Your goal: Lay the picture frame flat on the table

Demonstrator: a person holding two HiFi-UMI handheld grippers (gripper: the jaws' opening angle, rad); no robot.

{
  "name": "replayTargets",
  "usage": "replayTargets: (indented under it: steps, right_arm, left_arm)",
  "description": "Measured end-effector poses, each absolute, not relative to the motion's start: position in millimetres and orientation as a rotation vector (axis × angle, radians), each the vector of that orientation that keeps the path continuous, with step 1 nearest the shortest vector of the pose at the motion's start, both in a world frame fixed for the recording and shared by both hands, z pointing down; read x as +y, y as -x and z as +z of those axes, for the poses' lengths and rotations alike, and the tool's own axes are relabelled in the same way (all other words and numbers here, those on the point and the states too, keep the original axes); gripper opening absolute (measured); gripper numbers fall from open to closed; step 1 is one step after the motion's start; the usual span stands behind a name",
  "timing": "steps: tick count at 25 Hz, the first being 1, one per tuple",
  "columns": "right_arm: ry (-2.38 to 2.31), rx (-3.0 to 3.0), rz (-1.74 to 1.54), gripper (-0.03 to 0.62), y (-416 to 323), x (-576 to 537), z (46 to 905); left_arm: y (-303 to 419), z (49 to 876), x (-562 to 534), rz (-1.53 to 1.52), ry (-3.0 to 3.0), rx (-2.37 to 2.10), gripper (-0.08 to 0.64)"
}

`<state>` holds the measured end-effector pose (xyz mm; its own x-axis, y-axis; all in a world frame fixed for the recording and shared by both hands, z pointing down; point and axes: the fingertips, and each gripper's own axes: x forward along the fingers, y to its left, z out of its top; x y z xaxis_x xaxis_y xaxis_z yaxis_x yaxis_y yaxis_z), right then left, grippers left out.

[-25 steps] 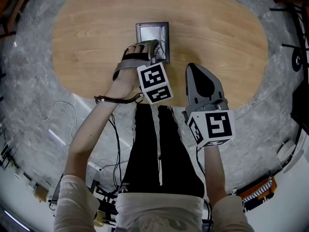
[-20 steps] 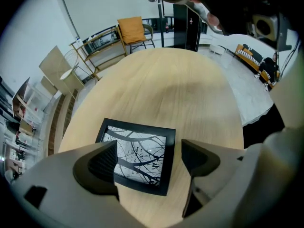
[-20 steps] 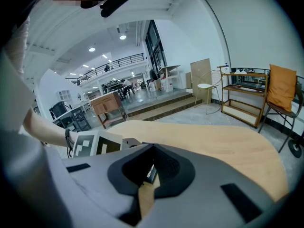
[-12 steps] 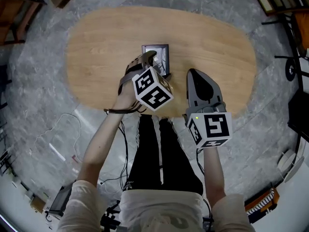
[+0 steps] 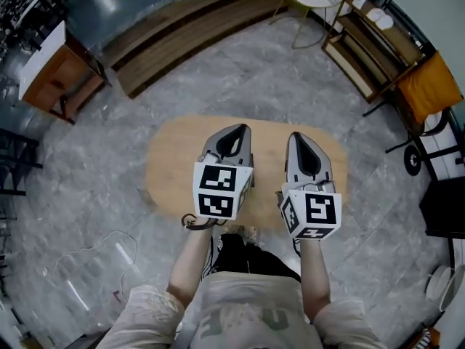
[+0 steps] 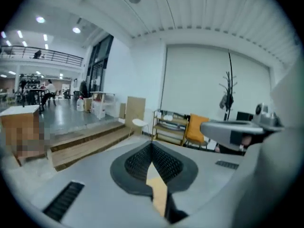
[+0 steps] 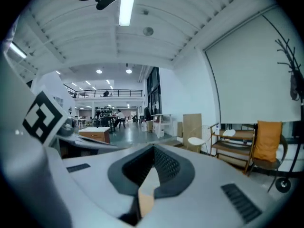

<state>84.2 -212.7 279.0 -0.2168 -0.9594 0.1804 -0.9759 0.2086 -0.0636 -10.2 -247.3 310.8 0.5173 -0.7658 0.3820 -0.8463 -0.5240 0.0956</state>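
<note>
The picture frame shows in no view. My two grippers, held side by side high above the oval wooden table point(image 5: 168, 171), cover its middle. My left gripper point(image 5: 237, 129) has just closed its jaws, with nothing between them. My right gripper point(image 5: 300, 137) is closed too, and empty.

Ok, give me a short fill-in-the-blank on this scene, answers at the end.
1. The left gripper and the right gripper are both ____, with nothing between their jaws.
2. They hang above an oval ____ table.
3. The cube on the left gripper bears square black-and-white ____.
Answers: shut; wooden; markers.
</note>
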Motion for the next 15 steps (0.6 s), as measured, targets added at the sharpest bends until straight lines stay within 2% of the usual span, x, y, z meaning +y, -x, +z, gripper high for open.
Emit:
replayTargets:
  steps: [3, 6, 15]
  right_arm:
    - [-1.954, -2.378, 0.117, 0.008, -82, -182, 210]
    - [-2.009, -2.378, 0.010, 0.008, -81, -145, 170]
    - [-2.008, -2.382, -0.010, 0.007, -76, -95, 161]
  left_arm:
    - [20, 228, -216, 0.189, -2.491, -1.455, 0.011]
    - [28, 183, -177, 0.067, -2.485, -1.538, 0.011]
    - [52, 160, -119, -0.044, -2.454, -1.645, 0.010]
